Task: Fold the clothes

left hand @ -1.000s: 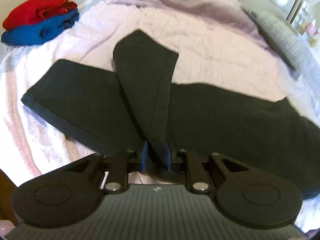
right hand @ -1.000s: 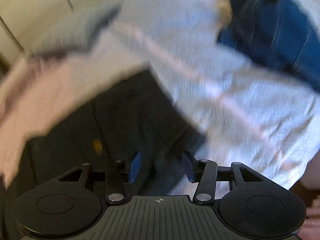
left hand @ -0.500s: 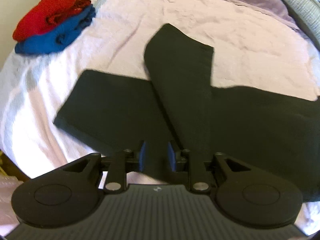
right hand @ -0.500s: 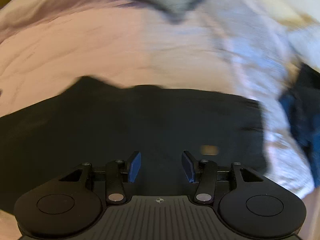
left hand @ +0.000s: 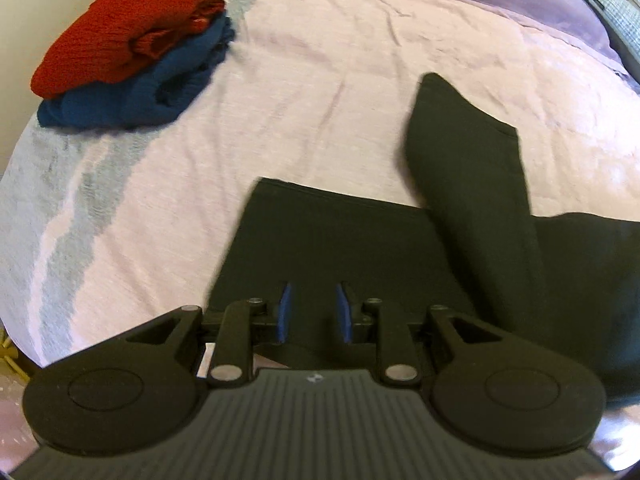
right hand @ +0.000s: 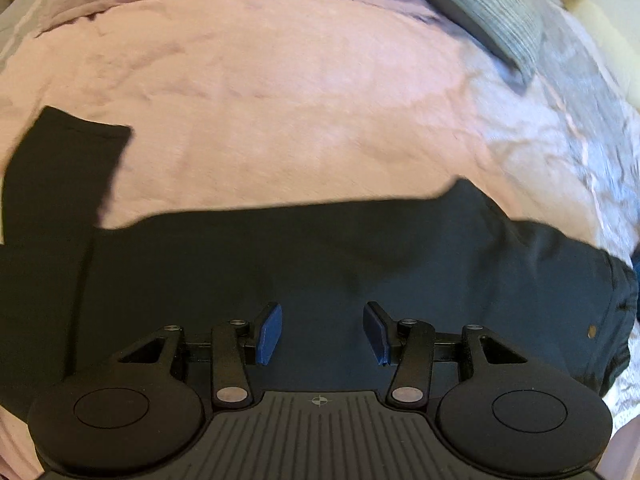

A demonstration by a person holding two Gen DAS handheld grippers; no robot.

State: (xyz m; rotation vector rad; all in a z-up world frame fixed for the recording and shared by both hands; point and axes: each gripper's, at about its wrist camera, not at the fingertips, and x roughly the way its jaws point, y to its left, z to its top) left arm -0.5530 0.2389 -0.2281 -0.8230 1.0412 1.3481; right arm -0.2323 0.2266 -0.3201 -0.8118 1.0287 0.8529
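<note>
While it lies spread across the pink bedspread (left hand: 320, 92), the garment is the landmark for all else here.

Black trousers (left hand: 340, 240): flat on the bedspread; one leg (left hand: 472, 184) folded up at an angle over the rest, hem pointing away from the cameras.
Left gripper (left hand: 312, 312): above the trousers' near edge, blue pads a little apart, nothing between them.
Right gripper (right hand: 322, 334): over the trousers' middle, fingers spread wide, empty.
Red sweater (left hand: 120, 28): folded, well beyond the trousers' left end, stacked on a blue garment (left hand: 132, 100).
Grey pillow (right hand: 480, 4): far beyond the trousers, at the bed's head.
</note>
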